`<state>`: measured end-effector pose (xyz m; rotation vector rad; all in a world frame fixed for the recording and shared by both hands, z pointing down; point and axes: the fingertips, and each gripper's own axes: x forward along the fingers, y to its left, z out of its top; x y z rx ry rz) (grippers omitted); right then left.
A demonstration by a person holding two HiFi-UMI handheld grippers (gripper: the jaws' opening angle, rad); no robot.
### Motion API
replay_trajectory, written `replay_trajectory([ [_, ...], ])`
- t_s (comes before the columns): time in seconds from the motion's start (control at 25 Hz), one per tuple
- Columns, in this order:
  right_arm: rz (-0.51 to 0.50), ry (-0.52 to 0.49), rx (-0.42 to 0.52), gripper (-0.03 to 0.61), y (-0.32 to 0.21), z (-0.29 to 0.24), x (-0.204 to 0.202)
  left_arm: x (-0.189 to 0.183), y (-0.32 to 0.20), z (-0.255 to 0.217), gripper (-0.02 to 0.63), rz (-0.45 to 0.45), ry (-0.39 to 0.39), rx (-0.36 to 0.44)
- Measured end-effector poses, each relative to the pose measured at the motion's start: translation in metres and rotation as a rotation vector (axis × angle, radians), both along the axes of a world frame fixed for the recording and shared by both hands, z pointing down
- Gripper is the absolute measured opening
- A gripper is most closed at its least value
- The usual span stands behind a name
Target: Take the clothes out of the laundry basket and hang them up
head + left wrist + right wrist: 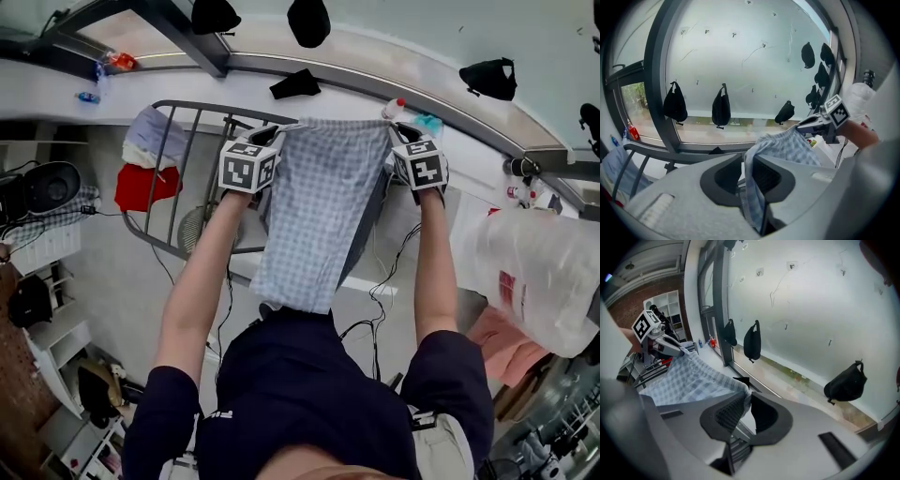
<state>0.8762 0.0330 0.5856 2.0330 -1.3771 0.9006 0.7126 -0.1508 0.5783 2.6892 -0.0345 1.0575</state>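
A blue-and-white checked garment [319,216] hangs stretched between my two grippers above the grey drying rack [192,112]. My left gripper [275,134] is shut on its top left corner, and the cloth [752,187] runs down between the jaws in the left gripper view [749,165]. At the top right corner my right gripper [395,133] is shut too, with the fabric edge [743,397] pinched in the right gripper view [748,401]. Each gripper shows in the other's view: the right gripper [816,124] and the left gripper [670,347]. No laundry basket is clearly in view.
A pale lavender cloth [150,136] and a red cloth [145,185] hang on the rack's left side. Black bags [721,108] hang along the frosted window behind the sill [375,75]. A white plastic bag [530,272] and pink cloth [497,342] lie to my right.
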Motion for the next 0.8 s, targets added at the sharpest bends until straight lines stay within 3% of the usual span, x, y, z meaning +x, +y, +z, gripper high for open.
replay_trajectory([
  [0.04,0.008,-0.019,-0.01,0.055,0.001,0.006,0.001,-0.001,0.002,0.004,0.073,0.011,-0.003,-0.005],
  [0.08,0.016,-0.039,-0.02,0.093,0.002,0.013,0.001,-0.002,0.004,0.008,0.17,0.028,-0.007,-0.008],
  [0.12,0.022,-0.058,-0.022,0.145,0.004,0.017,0.0,-0.004,0.005,0.011,0.227,0.045,-0.013,-0.007],
  [0.16,0.028,-0.078,-0.01,0.171,0.005,0.019,-0.002,-0.007,0.006,0.014,0.239,0.056,-0.016,-0.003],
  [0.36,0.028,-0.199,0.125,0.262,0.006,0.008,-0.021,-0.028,0.006,0.026,0.261,0.04,-0.03,-0.013],
  [0.56,0.006,-0.128,0.114,0.262,0.01,-0.015,-0.031,-0.044,0.01,0.016,0.261,0.022,-0.001,-0.019],
  [0.8,-0.055,-0.043,0.182,0.262,-0.001,-0.071,-0.074,-0.074,0.017,-0.027,0.261,0.0,0.1,-0.008],
])
